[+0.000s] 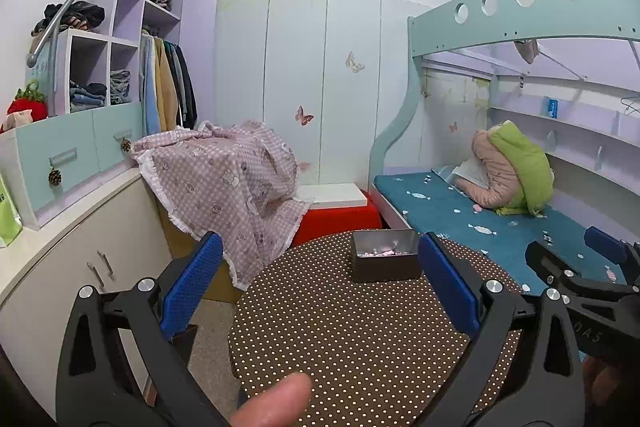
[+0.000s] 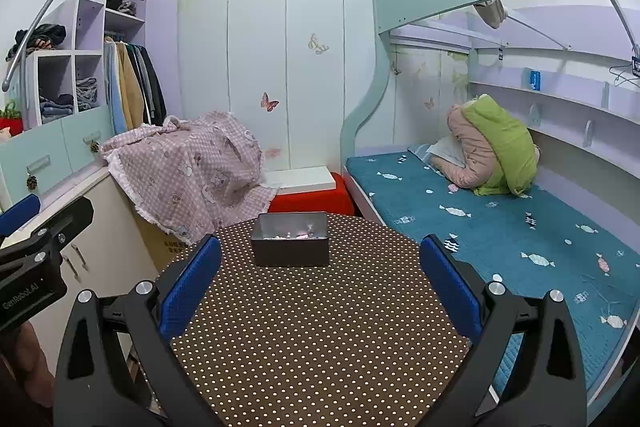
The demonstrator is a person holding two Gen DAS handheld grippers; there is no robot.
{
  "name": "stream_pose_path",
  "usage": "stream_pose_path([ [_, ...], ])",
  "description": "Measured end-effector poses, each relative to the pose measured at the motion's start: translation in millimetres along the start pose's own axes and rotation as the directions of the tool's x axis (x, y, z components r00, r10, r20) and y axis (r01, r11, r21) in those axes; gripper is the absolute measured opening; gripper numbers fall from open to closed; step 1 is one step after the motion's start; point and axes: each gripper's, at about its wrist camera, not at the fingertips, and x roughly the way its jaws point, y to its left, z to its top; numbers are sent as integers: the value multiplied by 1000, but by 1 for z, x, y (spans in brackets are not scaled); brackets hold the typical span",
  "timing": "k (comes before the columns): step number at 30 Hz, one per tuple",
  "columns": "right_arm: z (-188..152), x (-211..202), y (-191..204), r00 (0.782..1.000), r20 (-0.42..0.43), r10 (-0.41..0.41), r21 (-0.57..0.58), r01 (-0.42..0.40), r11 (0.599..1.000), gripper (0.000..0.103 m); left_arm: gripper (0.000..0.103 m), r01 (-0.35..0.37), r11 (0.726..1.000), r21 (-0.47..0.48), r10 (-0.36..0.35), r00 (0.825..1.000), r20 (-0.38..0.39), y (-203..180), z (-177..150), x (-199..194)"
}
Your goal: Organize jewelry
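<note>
A dark metal box (image 1: pixel 386 255) with small pink and white jewelry pieces inside stands at the far edge of a round table with a brown polka-dot cloth (image 1: pixel 352 331). It also shows in the right wrist view (image 2: pixel 291 244) on the same table (image 2: pixel 320 327). My left gripper (image 1: pixel 320 279) is open and empty, held above the table short of the box. My right gripper (image 2: pixel 320 279) is open and empty, also short of the box. The right gripper shows at the right edge of the left wrist view (image 1: pixel 580 267); the left gripper shows at the left edge of the right wrist view (image 2: pixel 36 239).
A bunk bed with a blue mattress (image 2: pixel 480 227) and a green and pink bundle (image 2: pixel 492 151) lies to the right. A pink checked cloth (image 1: pixel 224 183) covers something behind the table. A red stool with a white board (image 1: pixel 340 211) stands beyond. White cabinets (image 1: pixel 80 259) line the left.
</note>
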Motion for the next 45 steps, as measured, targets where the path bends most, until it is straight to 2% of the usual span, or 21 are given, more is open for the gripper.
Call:
stream_pose_path([
  [17,-1,-4,-1,1000,16,-10,18,10,1000,96,98,28,999,21,-28,1000,7,-2,1,-1],
  [26,0,-4,-2,1000,12,-4,19,4,1000,96,98,59,998,-16,-59,998,11,3,3,-2],
  [45,3,-6,-2,1000,19,-4,15,3,1000,96,98,27,1000,-7,-27,1000,4,-4,1,1],
])
